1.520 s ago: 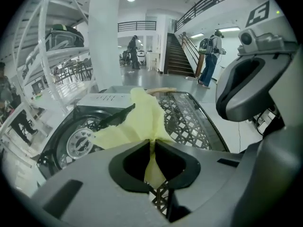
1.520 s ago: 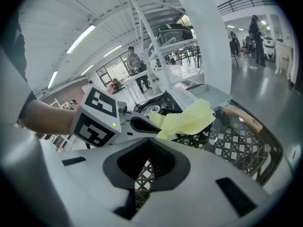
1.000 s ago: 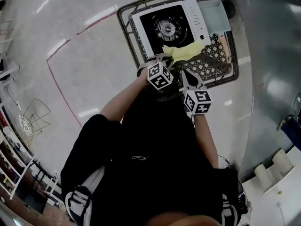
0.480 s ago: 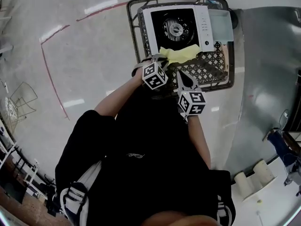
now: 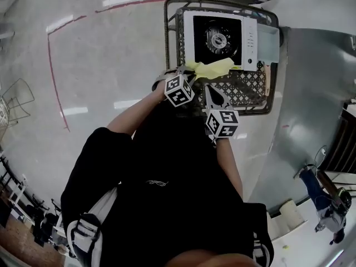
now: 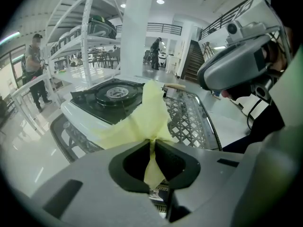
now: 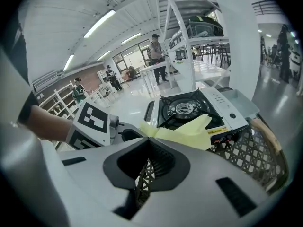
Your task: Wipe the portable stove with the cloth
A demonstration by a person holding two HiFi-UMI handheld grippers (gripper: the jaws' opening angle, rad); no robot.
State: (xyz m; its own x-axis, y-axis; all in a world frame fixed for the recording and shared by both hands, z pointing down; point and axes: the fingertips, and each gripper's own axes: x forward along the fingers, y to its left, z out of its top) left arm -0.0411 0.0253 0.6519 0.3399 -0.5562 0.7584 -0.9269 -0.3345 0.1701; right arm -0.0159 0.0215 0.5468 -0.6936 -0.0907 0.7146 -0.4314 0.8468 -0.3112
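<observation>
Cloth [image 6: 142, 119], clenched by left gripper [image 6: 151, 143], hides stove [image 6: 90, 98] front; right gripper [image 7: 148, 140] closed, empty.

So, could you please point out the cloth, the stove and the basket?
cloth [image 6: 147, 117]: left gripper view, its spread middle.
stove [image 7: 185, 109]: right gripper view, its burner.
basket [image 5: 245, 87]: head view, its bare mesh.

I see a glossy pale floor [image 5: 111, 54] crossed by a red line [image 5: 50, 71]. Left of the white column [image 6: 137, 32] stand white racks [image 6: 87, 41]; right of it, a staircase [image 6: 191, 65].
</observation>
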